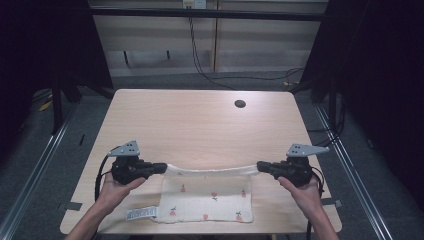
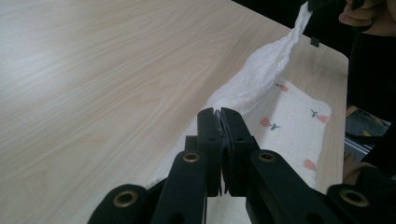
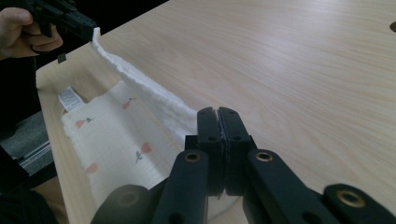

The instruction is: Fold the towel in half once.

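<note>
Wooden table (image 1: 200, 120), centre frame, dark surround. Lower centre: white cloth (image 1: 207, 197) with small red prints, label at lower left. Left gripper (image 1: 162, 168) clamped on cloth's far left corner; right gripper (image 1: 261, 166) clamped on far right corner. Far edge lifted, stretched between. Upper centre: cable hole (image 1: 240, 104).

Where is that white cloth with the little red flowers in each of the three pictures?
High view: cloth lower centre, far edge stretched between both grippers.
Left gripper view: cloth right of centre, beyond the jaws.
Right gripper view: cloth lower left.
Shared landmark: the cloth's white label.
</note>
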{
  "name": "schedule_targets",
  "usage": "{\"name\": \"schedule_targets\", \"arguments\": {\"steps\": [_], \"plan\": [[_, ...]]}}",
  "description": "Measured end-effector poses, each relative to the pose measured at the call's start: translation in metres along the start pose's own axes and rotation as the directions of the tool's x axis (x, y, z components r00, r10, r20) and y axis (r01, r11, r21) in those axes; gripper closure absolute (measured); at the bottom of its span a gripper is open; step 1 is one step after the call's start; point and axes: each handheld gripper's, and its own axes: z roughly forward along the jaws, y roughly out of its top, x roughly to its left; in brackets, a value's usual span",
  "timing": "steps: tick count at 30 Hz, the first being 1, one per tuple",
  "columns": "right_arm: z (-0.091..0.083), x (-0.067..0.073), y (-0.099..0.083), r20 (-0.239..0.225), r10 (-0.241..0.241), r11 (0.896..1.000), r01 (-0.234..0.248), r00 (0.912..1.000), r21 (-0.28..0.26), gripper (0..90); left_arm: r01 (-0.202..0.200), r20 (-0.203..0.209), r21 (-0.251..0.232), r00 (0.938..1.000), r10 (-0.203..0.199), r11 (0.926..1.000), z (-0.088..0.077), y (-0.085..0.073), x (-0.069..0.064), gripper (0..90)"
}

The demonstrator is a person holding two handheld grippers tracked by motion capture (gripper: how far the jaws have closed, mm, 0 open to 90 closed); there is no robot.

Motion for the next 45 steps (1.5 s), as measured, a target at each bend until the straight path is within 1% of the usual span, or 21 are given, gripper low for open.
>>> {"name": "schedule_targets", "arguments": {"steps": [4, 9, 11, 12, 14, 15, 17, 23, 26, 30, 33, 34, 35, 37, 39, 40, 41, 42, 43, 44, 45], "plan": [[-0.001, 0.006, -0.006, -0.016, -0.003, 1.0, 0.004, 0.9999, 0.012, 88.7, 0.018, 0.014, 0.02, 0.9997, -0.018, 0.9996, 0.0, -0.009, -0.002, 87.7], [-0.005, 0.011, -0.01, -0.025, -0.003, 1.0, 0.003, 0.9997, 0.005, 88.7, 0.002, 0.016, 0.03, 0.9999, -0.003, 0.9995, -0.008, -0.009, -0.01, 87.7], [-0.006, 0.012, -0.011, -0.026, -0.006, 1.0, 0.006, 0.9996, 0.007, 88.7, 0.007, 0.02, 0.032, 0.9998, -0.007, 0.9995, -0.009, -0.011, -0.011, 87.7], [-0.006, 0.015, -0.013, -0.026, -0.006, 1.0, 0.007, 0.9997, 0.013, 88.7, 0.012, 0.019, 0.034, 0.9997, -0.013, 0.9993, -0.01, -0.013, -0.012, 87.8], [-0.007, 0.015, -0.015, -0.027, -0.005, 1.0, 0.005, 0.9996, 0.014, 88.7, 0.049, 0.033, 0.03, 0.9982, -0.05, 0.9984, -0.009, -0.021, -0.013, 87.8], [-0.007, 0.017, -0.02, -0.031, -0.001, 1.0, 0.002, 0.9995, 0.019, 88.7, 0.051, 0.036, 0.036, 0.998, -0.053, 0.998, -0.008, -0.027, -0.016, 87.8], [-0.007, 0.018, -0.022, -0.029, 0.001, 1.0, 0.0, 0.9996, 0.024, 88.7, 0.056, 0.039, 0.04, 0.9976, -0.057, 0.9976, -0.008, -0.029, -0.017, 87.8], [-0.01, 0.028, -0.032, -0.038, -0.008, 0.999, 0.01, 0.9992, 0.045, 88.7, 0.046, 0.035, 0.066, 0.9982, -0.048, 0.9968, -0.011, -0.033, -0.025, 87.8], [-0.009, 0.03, -0.035, -0.043, -0.008, 0.999, 0.01, 0.999, 0.053, 88.7, 0.024, 0.036, 0.087, 0.999, -0.027, 0.996, -0.01, -0.038, -0.031, 87.8], [-0.007, 0.034, -0.042, -0.051, -0.009, 0.997, 0.013, 0.9987, 0.079, 88.7, 0.034, 0.044, 0.091, 0.9983, -0.038, 0.9953, -0.009, -0.046, -0.031, 87.7], [-0.007, 0.036, -0.051, -0.055, 0.003, 0.996, 0.002, 0.9985, 0.091, 88.7, 0.041, 0.047, 0.091, 0.9979, -0.046, 0.995, -0.011, -0.048, -0.032, 87.7], [-0.007, 0.036, -0.051, -0.055, 0.003, 0.996, 0.002, 0.9985, 0.091, 88.7, 0.039, 0.046, 0.102, 0.998, -0.044, 0.994, -0.011, -0.049, -0.032, 87.7], [-0.005, 0.037, -0.054, -0.058, 0.007, 0.995, -0.001, 0.9983, 0.104, 88.7, 0.053, 0.044, 0.104, 0.9974, -0.058, 0.9932, -0.011, -0.051, -0.034, 87.7], [-0.004, 0.038, -0.055, -0.06, 0.006, 0.994, 0.0, 0.9982, 0.108, 88.7, 0.04, 0.046, 0.124, 0.9979, -0.046, 0.9915, -0.008, -0.057, -0.037, 87.7], [0.0, 0.039, -0.06, -0.057, 0.004, 0.992, 0.004, 0.9984, 0.129, 88.7, 0.043, 0.058, 0.137, 0.997, -0.052, 0.9896, -0.004, -0.06, -0.038, 87.5], [0.0, 0.039, -0.06, -0.057, 0.004, 0.992, 0.004, 0.9984, 0.129, 88.7, 0.035, 0.058, 0.152, 0.9973, -0.044, 0.9877, -0.003, -0.061, -0.038, 87.5], [0.002, 0.038, -0.066, -0.053, 0.014, 0.989, -0.007, 0.9985, 0.147, 88.6, 0.03, 0.066, 0.163, 0.997, -0.041, 0.9862, -0.002, -0.063, -0.038, 87.4], [0.002, 0.038, -0.066, -0.053, 0.014, 0.989, -0.007, 0.9985, 0.147, 88.6, 0.03, 0.066, 0.163, 0.997, -0.041, 0.9862, -0.002, -0.063, -0.038, 87.4], [0.003, 0.038, -0.071, -0.052, 0.022, 0.986, -0.013, 0.9984, 0.166, 88.6, 0.034, 0.062, 0.169, 0.9971, -0.045, 0.985, -0.002, -0.065, -0.038, 87.2], [0.004, 0.039, -0.073, -0.054, 0.018, 0.985, -0.008, 0.9984, 0.175, 88.5, 0.043, 0.057, 0.188, 0.9969, -0.055, 0.9811, 0.001, -0.068, -0.036, 87.2], [0.004, 0.039, -0.073, -0.054, 0.018, 0.985, -0.008, 0.9984, 0.175, 88.5, 0.043, 0.057, 0.188, 0.9969, -0.055, 0.9811, 0.001, -0.068, -0.036, 87.3]]}}
